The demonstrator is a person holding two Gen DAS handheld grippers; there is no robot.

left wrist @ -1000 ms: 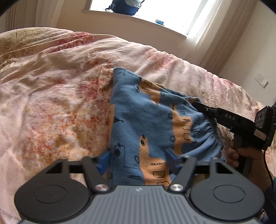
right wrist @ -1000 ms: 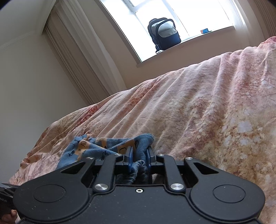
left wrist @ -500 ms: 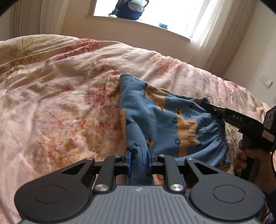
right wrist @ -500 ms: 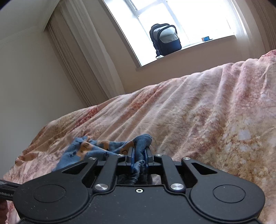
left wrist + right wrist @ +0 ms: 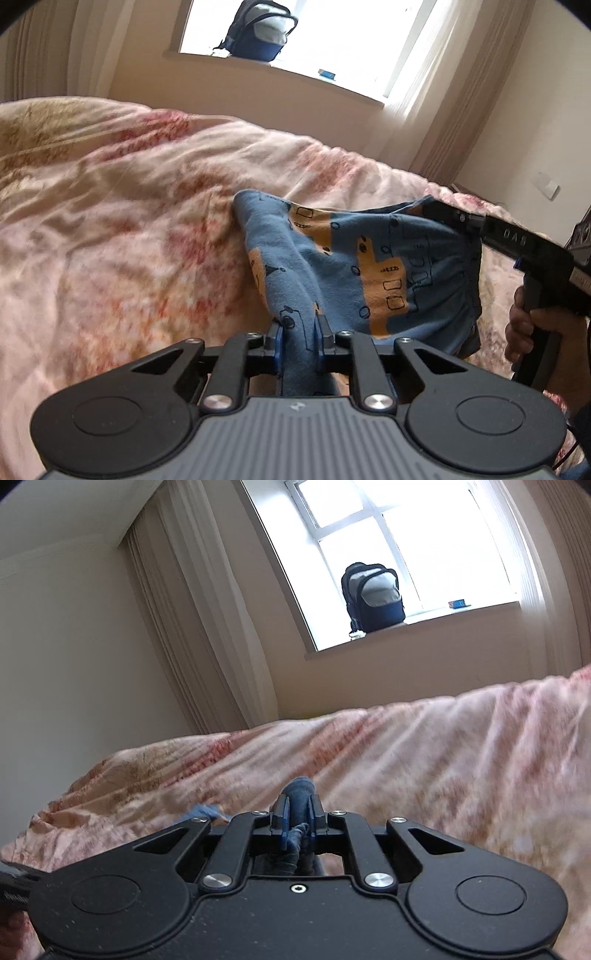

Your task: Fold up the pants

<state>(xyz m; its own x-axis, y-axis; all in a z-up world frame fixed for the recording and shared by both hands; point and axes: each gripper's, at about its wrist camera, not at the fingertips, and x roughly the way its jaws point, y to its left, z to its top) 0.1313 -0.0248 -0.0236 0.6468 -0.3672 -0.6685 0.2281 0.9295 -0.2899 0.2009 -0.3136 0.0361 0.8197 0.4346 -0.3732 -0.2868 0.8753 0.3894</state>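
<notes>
Here, one pants (image 5: 354, 266) (blue), two hand-held grippers — left hand-held gripper (image 5: 299, 334), right hand-held gripper (image 5: 298, 814) — both pinching it.

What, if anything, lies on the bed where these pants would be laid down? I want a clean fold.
Nothing visible does. Both the left gripper and right gripper already clamp the pants, and the floral bedspread around them shows only wrinkles.

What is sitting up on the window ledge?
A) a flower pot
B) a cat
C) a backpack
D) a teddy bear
C: a dark blue and grey backpack stands on the ledge in front of the bright window, and the left wrist view shows the same bag there.
</notes>
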